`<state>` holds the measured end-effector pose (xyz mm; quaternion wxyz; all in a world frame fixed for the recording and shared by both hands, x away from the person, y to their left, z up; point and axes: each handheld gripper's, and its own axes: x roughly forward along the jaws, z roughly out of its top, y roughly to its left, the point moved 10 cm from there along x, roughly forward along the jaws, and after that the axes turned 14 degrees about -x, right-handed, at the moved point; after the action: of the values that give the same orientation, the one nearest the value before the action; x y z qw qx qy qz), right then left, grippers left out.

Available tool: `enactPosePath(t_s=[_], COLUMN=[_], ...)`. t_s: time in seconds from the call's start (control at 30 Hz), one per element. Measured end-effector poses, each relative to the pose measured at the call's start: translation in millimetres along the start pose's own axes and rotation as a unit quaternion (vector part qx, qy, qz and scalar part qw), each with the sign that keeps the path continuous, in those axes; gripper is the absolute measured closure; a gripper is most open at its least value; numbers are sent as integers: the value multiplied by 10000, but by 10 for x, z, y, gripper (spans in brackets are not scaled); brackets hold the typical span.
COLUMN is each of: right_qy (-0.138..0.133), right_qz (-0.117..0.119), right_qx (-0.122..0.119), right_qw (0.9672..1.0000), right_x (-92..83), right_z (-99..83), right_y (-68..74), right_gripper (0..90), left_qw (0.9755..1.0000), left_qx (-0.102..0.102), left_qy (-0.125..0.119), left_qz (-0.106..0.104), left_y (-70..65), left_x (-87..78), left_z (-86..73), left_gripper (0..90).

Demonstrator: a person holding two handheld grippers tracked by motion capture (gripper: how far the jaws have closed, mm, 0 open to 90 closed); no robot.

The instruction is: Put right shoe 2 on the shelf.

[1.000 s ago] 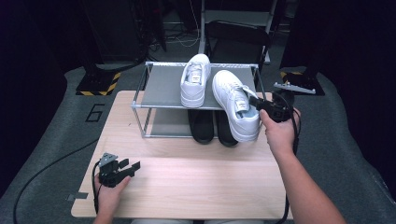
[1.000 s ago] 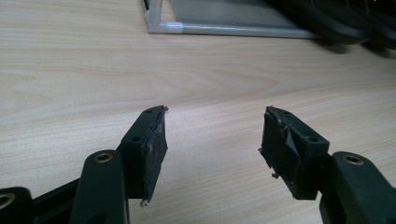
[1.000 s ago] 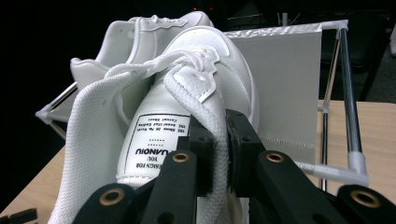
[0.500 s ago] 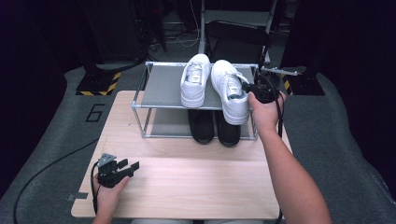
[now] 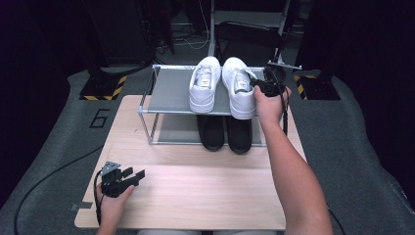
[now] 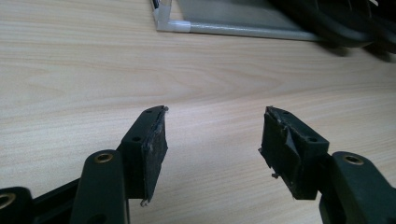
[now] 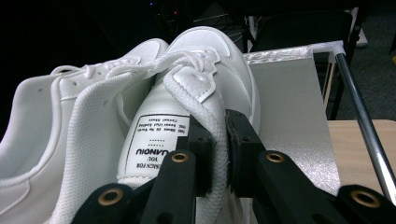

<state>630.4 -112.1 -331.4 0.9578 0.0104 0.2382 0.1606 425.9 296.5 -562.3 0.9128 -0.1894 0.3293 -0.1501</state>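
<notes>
While my right gripper [image 7: 218, 140] clamps the collar of the right white sneaker [image 5: 239, 88] on the rack's top shelf [image 5: 171, 90] (beside its mate [image 5: 204, 84]), my left gripper [image 6: 212, 140] rests wide open, empty, on the table [image 5: 195, 186].

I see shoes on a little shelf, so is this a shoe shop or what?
Probably not a shop: more likely a recording lab or studio. A small shoe rack stands on a wooden table, with black stands, cables, hazard tape and a floor marking "6" in a dark room.
</notes>
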Motion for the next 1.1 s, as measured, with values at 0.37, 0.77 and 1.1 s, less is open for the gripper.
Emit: enactPosePath(t_s=[0.37, 0.77, 1.1], right_qy=[50, -325, -590], right_qz=[-63, 199, 330], right_qx=[230, -24, -663], right_qw=[9997, 9993, 9955], right_x=[194, 4, -493], right_z=[4, 135, 102], right_y=[-26, 47, 234], right_gripper=[799, 547, 473], left_qw=[10000, 10000, 10000], left_qx=[-70, 49, 13], left_qy=[-33, 46, -75], left_qz=[-10, -2, -17], left_y=[-15, -38, -65], left_x=[20, 25, 25], left_z=[-16, -43, -30], left_gripper=[400, 400, 400])
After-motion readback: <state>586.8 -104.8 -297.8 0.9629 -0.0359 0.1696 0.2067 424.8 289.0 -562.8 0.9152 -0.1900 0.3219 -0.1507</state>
